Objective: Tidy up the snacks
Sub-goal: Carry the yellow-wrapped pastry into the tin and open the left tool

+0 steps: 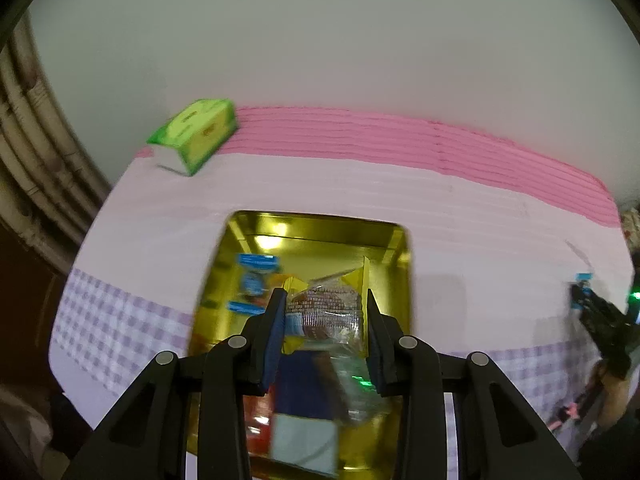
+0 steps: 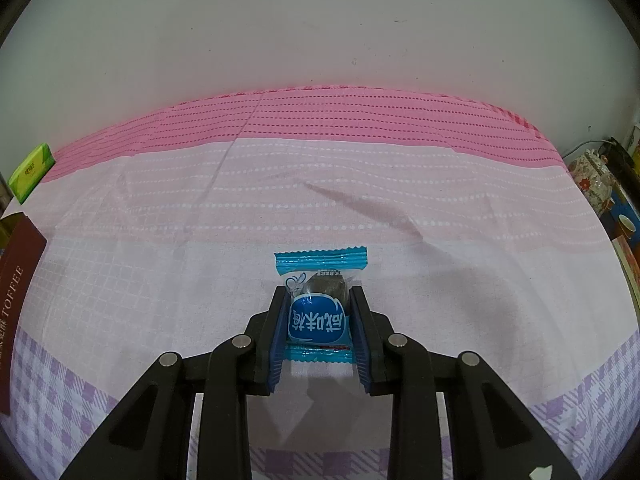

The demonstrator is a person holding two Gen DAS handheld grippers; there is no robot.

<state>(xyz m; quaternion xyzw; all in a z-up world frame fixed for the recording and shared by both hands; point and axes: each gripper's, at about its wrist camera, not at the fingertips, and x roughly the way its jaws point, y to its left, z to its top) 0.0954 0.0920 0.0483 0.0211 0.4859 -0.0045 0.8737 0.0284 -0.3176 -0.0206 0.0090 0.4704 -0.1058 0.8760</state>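
Note:
My left gripper (image 1: 325,300) is shut on a clear-and-yellow wrapped snack (image 1: 324,312), held in the air above a gold tin tray (image 1: 320,228). A blue wrapped candy (image 1: 254,276) lies inside the tray at its left, with other packets blurred below. In the right wrist view my right gripper (image 2: 318,300) is shut on a blue wrapped candy (image 2: 318,316) that rests on the tablecloth (image 2: 160,280). At the far right of the left wrist view the right gripper (image 1: 588,304) shows with that blue candy.
A green tissue pack (image 1: 196,132) sits at the table's back left corner, also the green tissue pack (image 2: 30,172) in the right wrist view. A brown toffee tin lid (image 2: 16,280) lies at the left edge. Floral containers (image 2: 592,180) stand off the right end. A wall runs behind.

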